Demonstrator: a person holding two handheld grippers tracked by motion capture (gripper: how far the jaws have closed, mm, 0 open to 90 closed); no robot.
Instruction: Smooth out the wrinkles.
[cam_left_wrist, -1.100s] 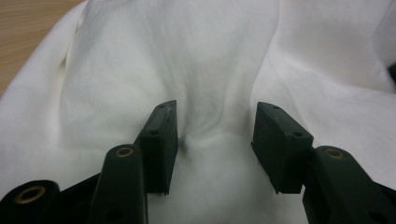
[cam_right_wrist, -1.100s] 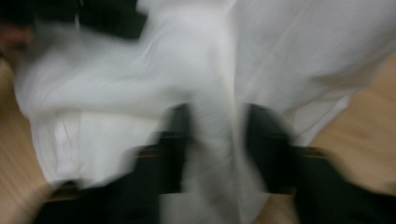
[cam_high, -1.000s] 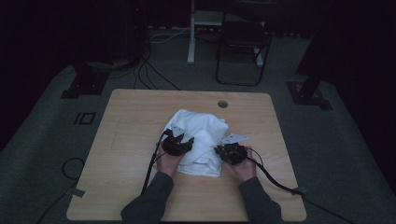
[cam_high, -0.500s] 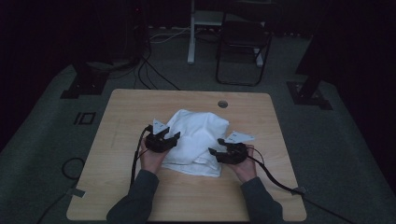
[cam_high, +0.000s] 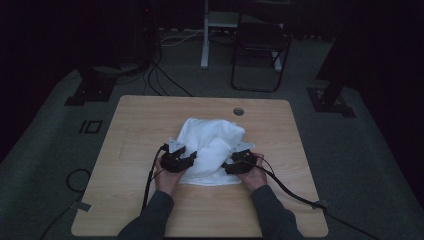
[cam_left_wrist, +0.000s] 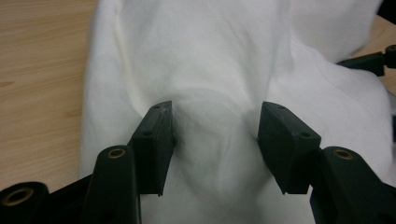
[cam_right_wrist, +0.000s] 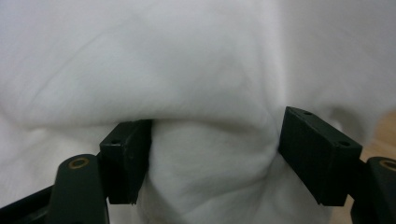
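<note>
Left tool (cam_high: 186, 159) and right tool (cam_high: 229, 165) standing released, jaws straddling white cloth (cam_high: 210, 145) bulges on worktop (cam_high: 135, 125); right tool's jaws just been opening; advising gathering single fold before clenching.

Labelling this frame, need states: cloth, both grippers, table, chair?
white cloth: crumpled in a heap at mid-table, folds bunched between both grippers' jaws.
left gripper: jaws apart over a cloth fold, pads not pressing.
right gripper: jaws have just been opening, now wide, cloth bulging between them.
table: upright, cloth on it.
chair: standing behind the table, unoccupied.
</note>
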